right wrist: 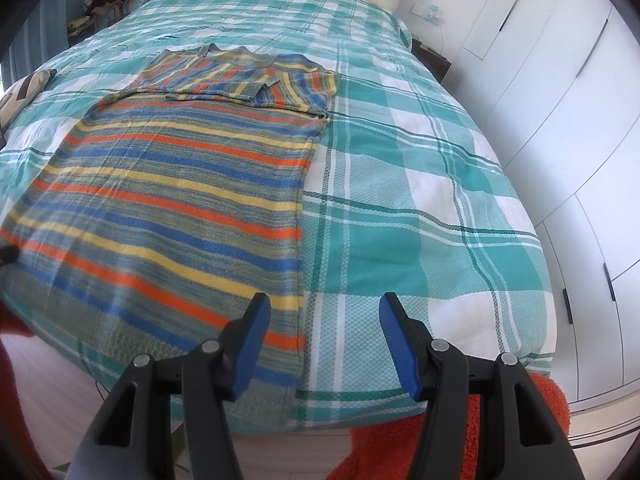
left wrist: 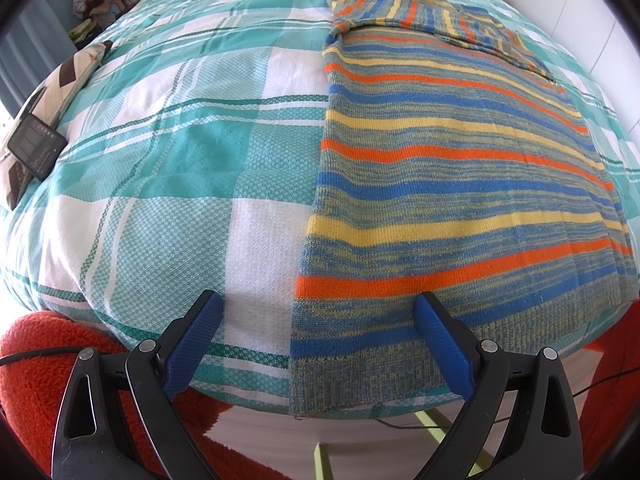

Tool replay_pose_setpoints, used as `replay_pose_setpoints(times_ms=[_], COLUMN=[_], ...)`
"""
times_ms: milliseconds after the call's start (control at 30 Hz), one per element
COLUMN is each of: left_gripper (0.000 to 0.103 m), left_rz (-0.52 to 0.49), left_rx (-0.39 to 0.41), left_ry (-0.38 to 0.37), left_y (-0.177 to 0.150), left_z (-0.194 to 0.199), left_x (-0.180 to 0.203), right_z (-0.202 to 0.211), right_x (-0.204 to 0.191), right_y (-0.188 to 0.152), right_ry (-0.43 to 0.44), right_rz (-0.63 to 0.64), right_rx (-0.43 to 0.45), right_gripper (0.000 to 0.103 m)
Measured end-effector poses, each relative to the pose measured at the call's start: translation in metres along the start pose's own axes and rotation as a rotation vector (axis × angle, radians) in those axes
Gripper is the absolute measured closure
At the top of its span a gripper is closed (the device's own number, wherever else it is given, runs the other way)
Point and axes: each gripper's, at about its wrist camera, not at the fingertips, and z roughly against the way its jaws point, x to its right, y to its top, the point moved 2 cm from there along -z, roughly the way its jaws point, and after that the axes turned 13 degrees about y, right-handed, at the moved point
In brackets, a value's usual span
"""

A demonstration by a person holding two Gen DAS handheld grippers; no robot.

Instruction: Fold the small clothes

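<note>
Here's the bed [right wrist: 420,168], filling both views under a teal-and-white plaid cover, and flat on it lies the sweater [left wrist: 452,184], a striped knit in blue, orange, yellow and grey. Its hem sits at the near edge of the bed, its neck points away, and both sleeves [right wrist: 248,80] are already folded in across the chest. So the body is a tidy long rectangle, and I'd say the next step is bringing the hem up toward the shoulders.

How will it handle? Soft and limp, light to middling in weight, a knit that will stretch and sag if lifted by one point. It should grip well rather than slip. Best hold, in my judgement: the two hem corners, one per gripper, pinching both layers together so the back doesn't trail.

And they're lined up for it. The left gripper [left wrist: 318,340] hovers with jaws wide apart, straddling the sweater's left hem corner, nothing held. The right gripper [right wrist: 325,338] is likewise spread open and empty, over the right hem corner.

The cover looks textured and a bit yielding, so it may ruck under a dragging fold. Around the room: white wardrobe doors [right wrist: 560,120] on the right, a patterned cushion [left wrist: 60,84] with a small dark device [left wrist: 36,146] on it at the left, red fleecy fabric [left wrist: 36,360] down by the grippers.
</note>
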Motion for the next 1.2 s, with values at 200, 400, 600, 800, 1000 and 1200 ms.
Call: replay_pose_setpoints(times_ms=[200, 400, 600, 800, 1000, 1200], left_gripper=[0.008, 0.059, 0.097, 0.099, 0.099, 0.099], left_rz=[-0.01, -0.077, -0.153, 0.06, 0.212, 0.265], left_rx=[-0.027, -0.06, -0.082, -0.127, -0.017, 0.013], left_ry=[-0.035, -0.101, -0.1, -0.355, -0.446, -0.419], left_y=[-0.004, -0.011, -0.014, 0.018, 0.136, 0.274], left_z=[0.001, 0.012, 0.014, 0.027, 0.013, -0.047], left_x=[-0.001, 0.011, 0.02, -0.024, -0.04, -0.015], right_z=[0.002, -0.012, -0.053, -0.048, -0.047, -0.105], right_x=[0.018, 0.075, 0.05, 0.054, 0.083, 0.112], right_y=[0.003, -0.011, -0.037, -0.021, 0.083, 0.197], right_ry=[0.044, 0.467, 0.631, 0.773, 0.771, 0.674], right_rz=[-0.025, -0.339, -0.416, -0.492, -0.507, -0.504], right_rx=[-0.016, -0.199, -0.38, -0.333, -0.067, 0.065], right_gripper=[0.046, 0.046, 0.057, 0.098, 0.098, 0.098])
